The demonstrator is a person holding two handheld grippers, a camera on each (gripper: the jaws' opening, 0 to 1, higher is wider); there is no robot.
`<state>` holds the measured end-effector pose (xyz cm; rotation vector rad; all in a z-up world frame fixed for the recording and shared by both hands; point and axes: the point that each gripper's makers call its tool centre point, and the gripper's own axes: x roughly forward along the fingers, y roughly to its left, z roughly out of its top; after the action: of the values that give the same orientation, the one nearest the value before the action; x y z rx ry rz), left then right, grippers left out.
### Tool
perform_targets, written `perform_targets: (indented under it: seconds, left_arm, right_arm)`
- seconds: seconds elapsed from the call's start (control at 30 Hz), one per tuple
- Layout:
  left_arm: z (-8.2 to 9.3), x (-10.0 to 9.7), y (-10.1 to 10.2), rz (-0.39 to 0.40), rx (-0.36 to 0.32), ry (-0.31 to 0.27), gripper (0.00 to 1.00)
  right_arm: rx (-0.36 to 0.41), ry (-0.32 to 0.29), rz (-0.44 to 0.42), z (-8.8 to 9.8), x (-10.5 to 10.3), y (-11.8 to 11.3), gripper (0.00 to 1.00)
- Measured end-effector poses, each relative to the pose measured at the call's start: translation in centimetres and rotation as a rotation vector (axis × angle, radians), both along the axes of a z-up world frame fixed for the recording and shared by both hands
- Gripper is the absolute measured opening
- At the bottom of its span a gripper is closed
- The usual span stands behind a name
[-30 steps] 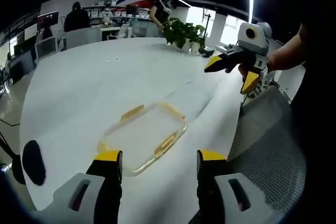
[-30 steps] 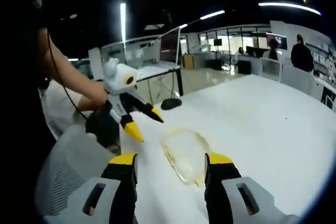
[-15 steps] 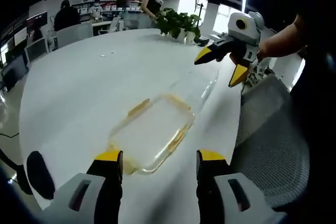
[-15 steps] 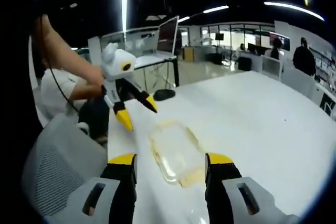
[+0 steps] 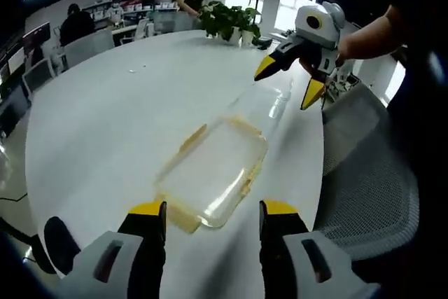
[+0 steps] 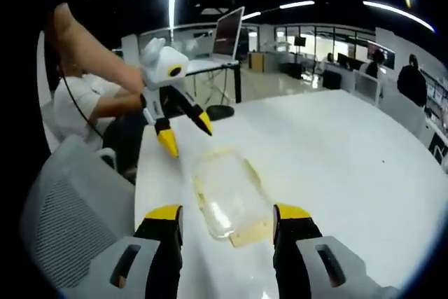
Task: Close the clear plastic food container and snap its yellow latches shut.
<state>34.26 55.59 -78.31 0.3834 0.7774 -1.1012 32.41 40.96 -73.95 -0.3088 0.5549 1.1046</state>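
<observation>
Left gripper view: the left gripper [image 5: 212, 215] hangs at bottom centre, jaws wide apart and empty, over the clear food container [image 5: 213, 171] lying mid-frame on the white table [image 5: 105, 110]. Upper right, the right gripper [image 5: 288, 82] is spread and empty too. Right gripper view puts the container [image 6: 227, 194] just above its own parted jaws

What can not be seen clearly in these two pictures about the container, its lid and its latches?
- Clear container, left gripper view: see-through on the white table, so lid on or off cannot be told.
- Yellow latches: too blurred to tell snapped or loose.
- Container's near end, right gripper view: partly behind the right gripper.
- Potted plant: too small for detail.
- Left gripper: open, touching nothing.
</observation>
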Motion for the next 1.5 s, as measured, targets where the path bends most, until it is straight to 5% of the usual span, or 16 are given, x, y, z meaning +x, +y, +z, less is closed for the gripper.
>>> perform_targets:
  seconds: [0.53, 1.0, 1.5]
  left_arm:
    - [-1.3, 1.2, 1.0, -0.087, 0.081, -0.002, 0.53]
    - [-2.9, 2.3, 1.5, -0.284, 0.235, -0.049, 0.49]
    - [-3.5, 2.8, 1.3, -0.372, 0.277, -0.046, 0.47]
  right_arm:
    - [-0.103, 0.011, 0.088, -2.5, 0.4, -0.2, 0.52]
    - [-0.220, 0.014, 0.128, -4.7, 1.7, -0.6, 0.50]
    - [-0.315, 0.050, 0.198, -6.9, 1.8, -0.3, 0.50]
